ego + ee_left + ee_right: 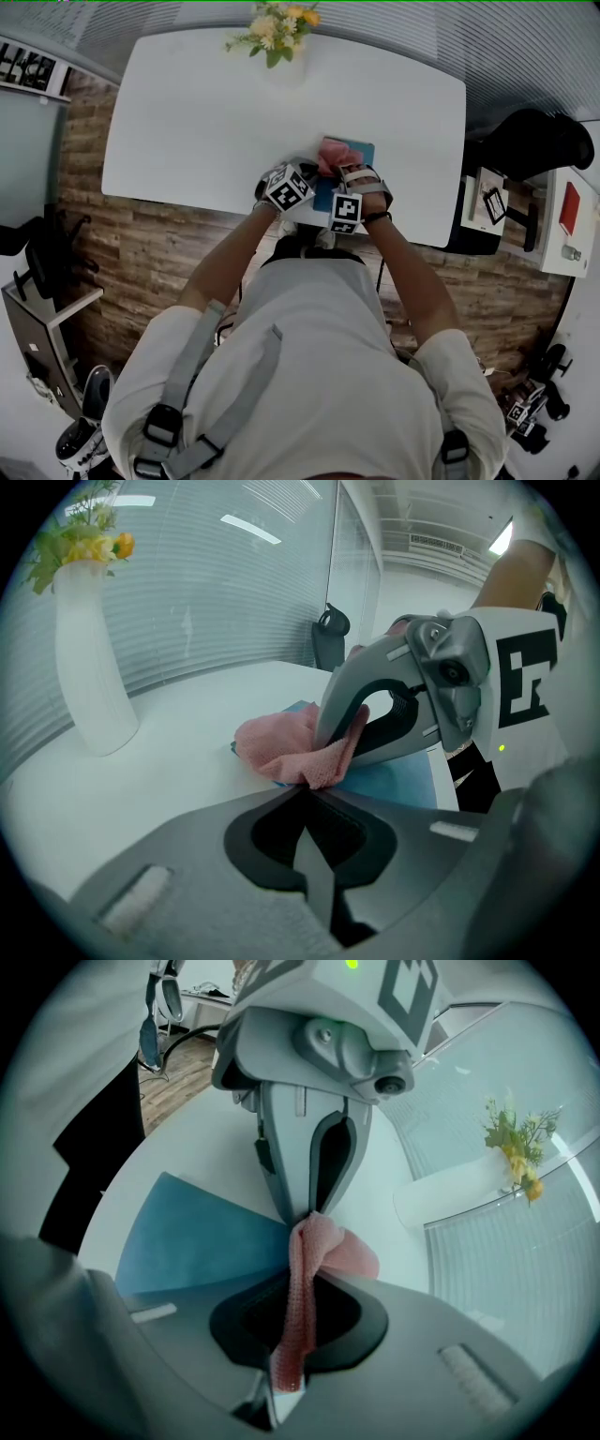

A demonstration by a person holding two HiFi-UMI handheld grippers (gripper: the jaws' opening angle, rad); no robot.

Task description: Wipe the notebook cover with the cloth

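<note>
A blue notebook lies flat near the front edge of the white table. A pink cloth is bunched on its left part. My two grippers meet at the cloth from opposite sides. In the right gripper view a strip of the cloth runs between the closed jaws of my right gripper, over the notebook. My left gripper is shut with its tips on the cloth's near corner; the notebook shows beyond. In the head view the left gripper and right gripper nearly touch.
A white vase of yellow flowers stands at the table's far edge, to the left of the cloth in the left gripper view. A black chair and a small side table stand to the right, on wooden floor.
</note>
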